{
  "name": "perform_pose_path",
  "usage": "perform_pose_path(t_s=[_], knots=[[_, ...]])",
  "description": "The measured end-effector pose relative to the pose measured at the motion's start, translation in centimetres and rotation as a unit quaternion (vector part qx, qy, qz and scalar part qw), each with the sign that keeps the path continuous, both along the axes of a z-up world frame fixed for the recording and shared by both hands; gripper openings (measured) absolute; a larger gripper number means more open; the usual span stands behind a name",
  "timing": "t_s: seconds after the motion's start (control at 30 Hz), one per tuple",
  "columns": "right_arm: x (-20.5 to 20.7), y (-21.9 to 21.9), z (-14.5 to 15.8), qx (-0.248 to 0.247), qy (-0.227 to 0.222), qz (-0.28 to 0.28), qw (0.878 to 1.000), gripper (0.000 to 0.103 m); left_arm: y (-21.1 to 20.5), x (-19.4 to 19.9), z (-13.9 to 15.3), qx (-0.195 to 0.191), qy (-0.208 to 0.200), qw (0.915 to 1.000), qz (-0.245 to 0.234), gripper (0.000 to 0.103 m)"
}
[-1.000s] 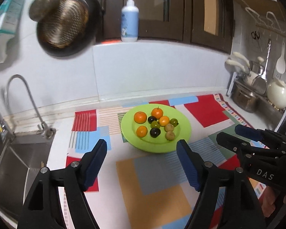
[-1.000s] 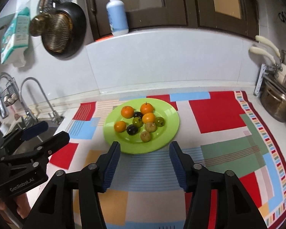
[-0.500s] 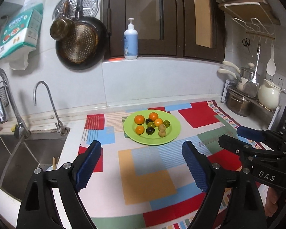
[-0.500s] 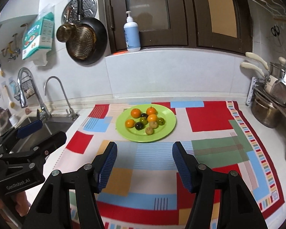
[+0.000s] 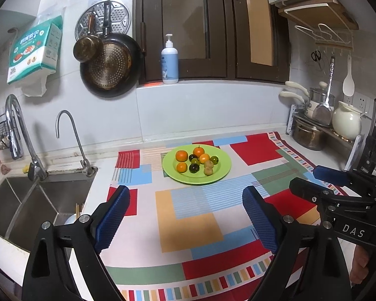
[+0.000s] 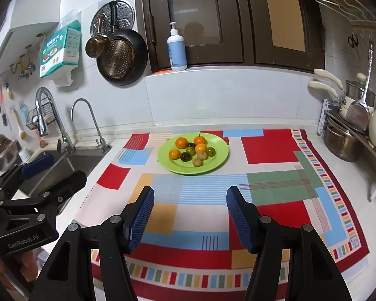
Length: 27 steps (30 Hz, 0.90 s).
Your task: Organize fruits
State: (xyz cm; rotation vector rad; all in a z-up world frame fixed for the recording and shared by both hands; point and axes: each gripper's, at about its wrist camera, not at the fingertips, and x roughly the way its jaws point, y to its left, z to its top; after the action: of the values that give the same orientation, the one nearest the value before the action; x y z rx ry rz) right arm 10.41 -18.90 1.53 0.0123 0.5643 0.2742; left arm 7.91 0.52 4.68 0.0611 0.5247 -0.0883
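A green plate [image 5: 223, 170] [image 6: 219, 156] sits on a colourful patchwork mat [image 5: 193, 225] [image 6: 200, 200] in the middle of the counter. It holds several small fruits: oranges [image 5: 181, 155] [image 6: 181, 142], dark plums [image 5: 194, 167] [image 6: 185, 156] and greenish-brown ones [image 5: 208, 171] [image 6: 197, 161]. My left gripper [image 5: 185, 210] is open and empty, well short of the plate. My right gripper [image 6: 190, 210] is open and empty, also short of the plate. Each gripper shows at the edge of the other's view.
A steel sink [image 5: 37, 200] with two taps [image 5: 70, 135] lies to the left. Pots and a white kettle [image 5: 347, 123] stand on a rack at the right. A pan [image 5: 110, 67] hangs on the wall; a pump bottle [image 5: 169, 61] stands on the ledge.
Both grippers have pulled back and up from the plate, so it looks smaller and farther. Both stay open and empty. The fruits have not moved.
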Motion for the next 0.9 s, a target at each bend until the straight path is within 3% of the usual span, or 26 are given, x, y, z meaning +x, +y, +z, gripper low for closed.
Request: perform_pose_path(t_s=[0.47, 0.9], knots=[[-1.6, -0.1, 0.3, -0.001, -0.006, 0.007, 1.0, 0.061, 0.2, -1.7, 0.5, -0.003, -0.002, 0.9999, 0.015, 0.103], [-1.8, -0.3, 0.3, 0.0, -0.007, 0.008, 1.0, 0.061, -0.2, -2.4, 0.8, 0.0, -0.01, 0.9998, 0.02, 0.103]])
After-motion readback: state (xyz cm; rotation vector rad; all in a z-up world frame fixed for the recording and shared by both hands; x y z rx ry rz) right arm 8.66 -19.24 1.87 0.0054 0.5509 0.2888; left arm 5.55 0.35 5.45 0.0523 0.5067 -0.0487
